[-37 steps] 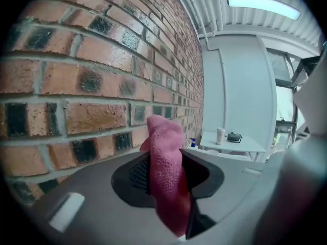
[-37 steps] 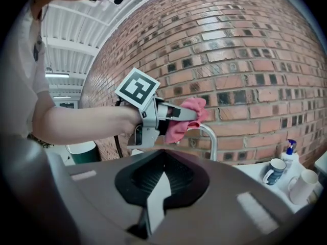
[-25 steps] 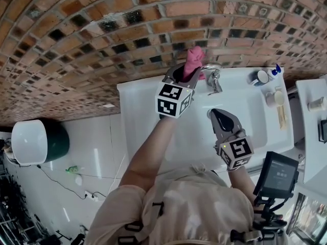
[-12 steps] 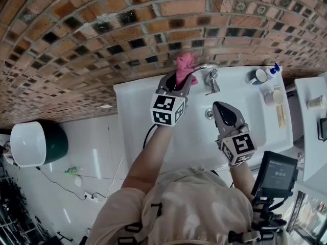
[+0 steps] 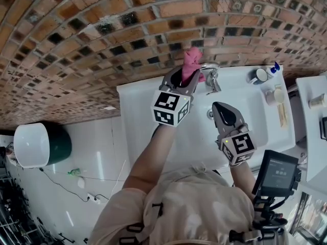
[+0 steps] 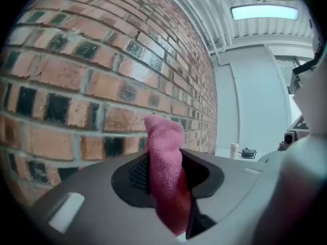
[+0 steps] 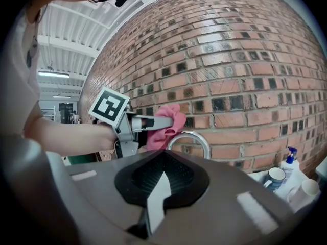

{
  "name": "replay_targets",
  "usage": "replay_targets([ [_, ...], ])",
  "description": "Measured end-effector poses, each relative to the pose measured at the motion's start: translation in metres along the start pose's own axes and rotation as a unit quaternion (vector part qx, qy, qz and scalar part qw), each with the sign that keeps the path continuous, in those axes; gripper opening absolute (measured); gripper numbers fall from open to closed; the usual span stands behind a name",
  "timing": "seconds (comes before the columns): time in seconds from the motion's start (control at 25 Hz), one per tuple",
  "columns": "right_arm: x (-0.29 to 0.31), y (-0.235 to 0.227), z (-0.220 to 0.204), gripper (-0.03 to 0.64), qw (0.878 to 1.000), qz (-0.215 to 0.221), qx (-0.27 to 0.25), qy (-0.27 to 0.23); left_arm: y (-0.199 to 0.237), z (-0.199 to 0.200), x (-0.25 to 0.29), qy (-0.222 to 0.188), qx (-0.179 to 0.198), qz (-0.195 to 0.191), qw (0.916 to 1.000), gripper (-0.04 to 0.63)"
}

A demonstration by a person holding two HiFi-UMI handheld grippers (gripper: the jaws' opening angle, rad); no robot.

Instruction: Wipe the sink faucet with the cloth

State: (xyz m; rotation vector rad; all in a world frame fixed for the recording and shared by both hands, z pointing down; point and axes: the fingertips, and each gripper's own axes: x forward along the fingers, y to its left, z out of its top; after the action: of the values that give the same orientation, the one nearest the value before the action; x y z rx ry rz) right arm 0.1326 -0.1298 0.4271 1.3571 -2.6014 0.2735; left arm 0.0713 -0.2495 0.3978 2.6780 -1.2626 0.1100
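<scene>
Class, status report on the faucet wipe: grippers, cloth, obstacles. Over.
Left gripper shut on cloth, at faucet arch. Right gripper shut, empty, over sink. Cup, bottle off right, not in the way.

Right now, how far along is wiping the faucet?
Done: the pink cloth is picked up and clamped in the left gripper. In hand: the cloth sits against the top arch of the faucet. Left: its handle and base below, though no frame shows which parts are already wiped. The right gripper hangs shut and empty over the sink.
</scene>
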Motion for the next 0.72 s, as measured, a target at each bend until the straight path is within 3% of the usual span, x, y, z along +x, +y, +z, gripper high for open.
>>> replay_targets([
  [0.2,-0.006,-0.002,0.001,-0.006,1.0,-0.005,-0.001,-0.003,-0.015,-0.004,0.025,0.036,0.018,-0.029,0.9988,0.13],
  [0.36,-0.01,-0.008,-0.006,-0.006,1.0,-0.013,0.007,0.007,0.0,-0.019,0.02,0.034,0.025,-0.004,0.9991,0.13],
  [0.72,0.0,0.003,-0.01,-0.006,1.0,0.004,0.004,0.013,0.042,-0.079,-0.009,0.083,-0.026,0.048,0.9951,0.13],
])
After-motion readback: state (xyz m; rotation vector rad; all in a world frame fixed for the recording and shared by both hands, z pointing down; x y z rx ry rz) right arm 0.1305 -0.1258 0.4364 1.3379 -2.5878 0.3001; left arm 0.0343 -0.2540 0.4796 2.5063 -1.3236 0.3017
